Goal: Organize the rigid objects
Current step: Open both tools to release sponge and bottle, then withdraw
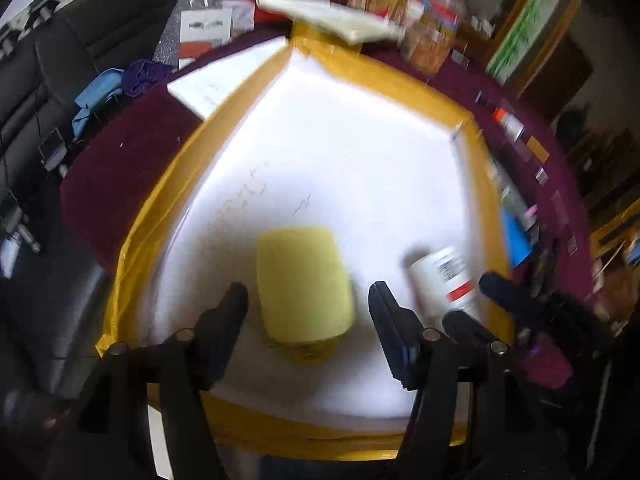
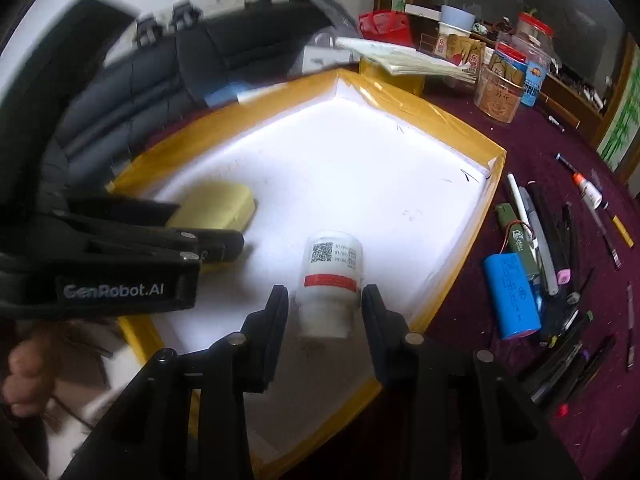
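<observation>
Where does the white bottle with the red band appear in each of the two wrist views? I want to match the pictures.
Left wrist view: the white bottle lies at lower right, beside the right gripper.
Right wrist view: the white bottle is at lower centre, between the open fingers of the right gripper.
Shared landmark: the yellow block inside the yellow-rimmed tray.

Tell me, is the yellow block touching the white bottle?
Apart. The right wrist view shows bare white tray floor between the yellow block and the white bottle.
</observation>
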Available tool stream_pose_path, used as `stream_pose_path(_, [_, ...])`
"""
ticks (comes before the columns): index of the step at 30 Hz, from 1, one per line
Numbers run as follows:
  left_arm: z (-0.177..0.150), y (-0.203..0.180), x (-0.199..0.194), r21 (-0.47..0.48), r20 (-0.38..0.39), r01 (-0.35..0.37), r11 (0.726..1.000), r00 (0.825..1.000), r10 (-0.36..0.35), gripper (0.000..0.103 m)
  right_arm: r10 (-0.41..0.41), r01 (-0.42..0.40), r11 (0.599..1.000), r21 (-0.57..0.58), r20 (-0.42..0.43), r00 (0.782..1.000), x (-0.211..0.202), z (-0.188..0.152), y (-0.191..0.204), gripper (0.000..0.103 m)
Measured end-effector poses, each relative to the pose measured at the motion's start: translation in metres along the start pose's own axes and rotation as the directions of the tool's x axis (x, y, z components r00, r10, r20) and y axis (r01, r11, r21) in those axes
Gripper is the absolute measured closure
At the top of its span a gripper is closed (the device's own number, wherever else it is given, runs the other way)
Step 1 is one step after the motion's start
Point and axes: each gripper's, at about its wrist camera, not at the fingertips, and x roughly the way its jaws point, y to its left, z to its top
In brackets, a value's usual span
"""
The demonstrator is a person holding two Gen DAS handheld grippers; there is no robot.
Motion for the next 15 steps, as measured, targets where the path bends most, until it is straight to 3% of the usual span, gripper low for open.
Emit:
stream_pose_path(3, [-0.006,-0.007,-0.023,-0.035,0.125,0.015,0.999,0.992,-0.01,0.037,0.047,-0.056,0.996,0.07,0.116,0.992,-0.03,-0.009,-0.016,0.064])
stream_pose_path(6, [-0.012,-0.037,-0.042,0.049,0.202,-0.002,0.999,0.979,-0.008,0.034,0.071,-0.107,0.979,0.174,0.201,0.977,-0.059,-0.027,-0.04,0.064])
stream_pose_path(8, [-0.02,-0.063,-0.051,0.127,0.229,0.031,0.991,0.972,-0.06,0.034,0.059,-0.122,0.96,0.251,0.244,0.968,-0.075,-0.039,-0.06,0.064])
stream_pose_path(11, [-0.028,-0.101,-0.051,0.237,0.201,0.103,0.966,0.968,-0.152,0.034,0.02,-0.115,0.924,0.364,0.253,0.967,-0.09,-0.058,-0.098,0.064])
stream_pose_path(15, [-0.036,-0.146,-0.031,0.316,0.084,0.177,0.932,0.973,-0.213,0.034,-0.032,-0.071,0.885,0.46,0.212,0.977,-0.101,-0.086,-0.139,0.064])
